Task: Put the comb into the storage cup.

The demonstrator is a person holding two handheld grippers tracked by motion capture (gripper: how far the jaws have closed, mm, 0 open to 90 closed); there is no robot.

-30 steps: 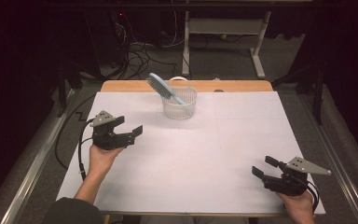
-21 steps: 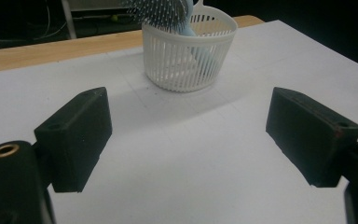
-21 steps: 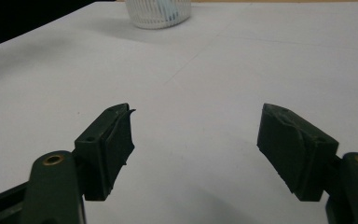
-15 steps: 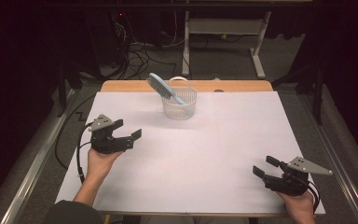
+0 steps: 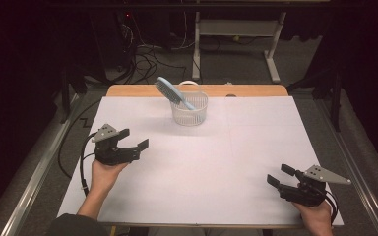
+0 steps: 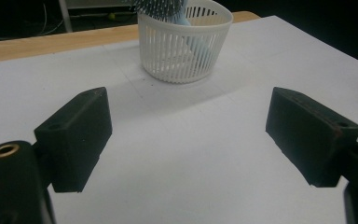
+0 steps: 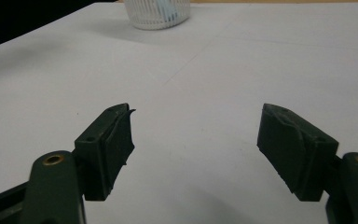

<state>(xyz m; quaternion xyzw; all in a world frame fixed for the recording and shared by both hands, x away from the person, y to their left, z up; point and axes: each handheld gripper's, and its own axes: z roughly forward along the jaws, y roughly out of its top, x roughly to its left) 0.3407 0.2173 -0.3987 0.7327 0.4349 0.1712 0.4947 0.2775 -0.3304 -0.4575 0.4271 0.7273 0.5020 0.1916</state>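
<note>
Left claw (image 5: 134, 139) and right claw (image 5: 277, 175) wide open, empty, pale blue hairbrush (image 5: 172, 92) tilted in white slatted basket (image 5: 189, 114)

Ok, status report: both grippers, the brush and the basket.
Left gripper open, empty. Right gripper open, empty, near table edge. Blue hairbrush standing tilted in white basket at far side. Nothing between.

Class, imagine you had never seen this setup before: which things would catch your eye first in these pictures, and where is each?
First, the white slatted plastic basket near the far middle of the white-covered table, with a light blue hairbrush leaning out of it toward the left. Then the two black hand-held grippers, both open and empty: the left gripper at the left side, the right gripper at the near right corner.
</note>
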